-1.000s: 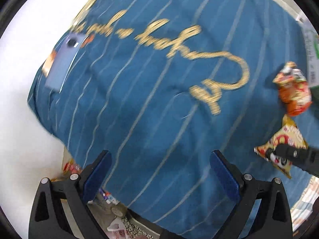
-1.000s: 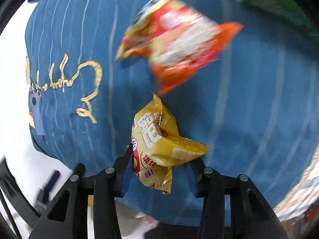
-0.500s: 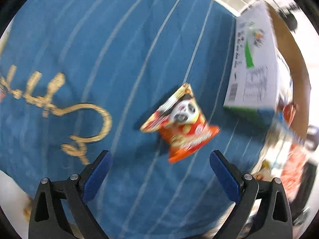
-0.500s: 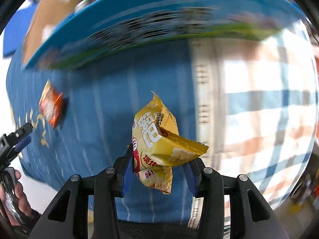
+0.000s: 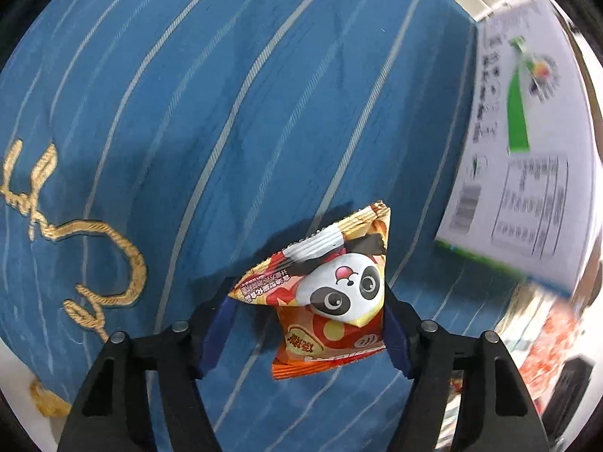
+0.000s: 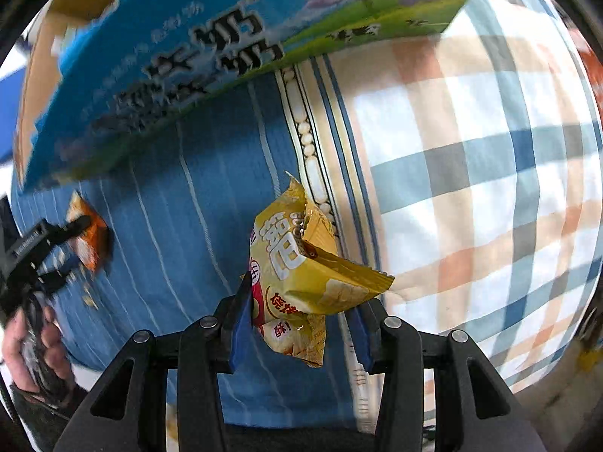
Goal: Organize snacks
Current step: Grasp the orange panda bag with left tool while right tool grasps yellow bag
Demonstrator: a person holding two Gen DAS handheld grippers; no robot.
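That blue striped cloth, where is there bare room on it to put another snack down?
Bare room: the wide stretch of blue striped cloth between the gold embroidered script and the white printed carton. It is crowded nearer the carton, where the left gripper closes around the orange panda snack packet. The right gripper holds a yellow snack packet over the cloth's edge.

The blue cloth [image 5: 264, 113] is showing pale stripes and gold rope lettering [image 5: 113, 263]. The orange-red snack packet [image 5: 331, 297] is wearing a black-and-white panda face. The other packet [image 6: 301, 275] is glowing yellow with white characters. The carton [image 6: 181, 67] is showing blue and green with purple flowers, and beside it the blanket [image 6: 471, 173] is checked white, tan, orange and blue.
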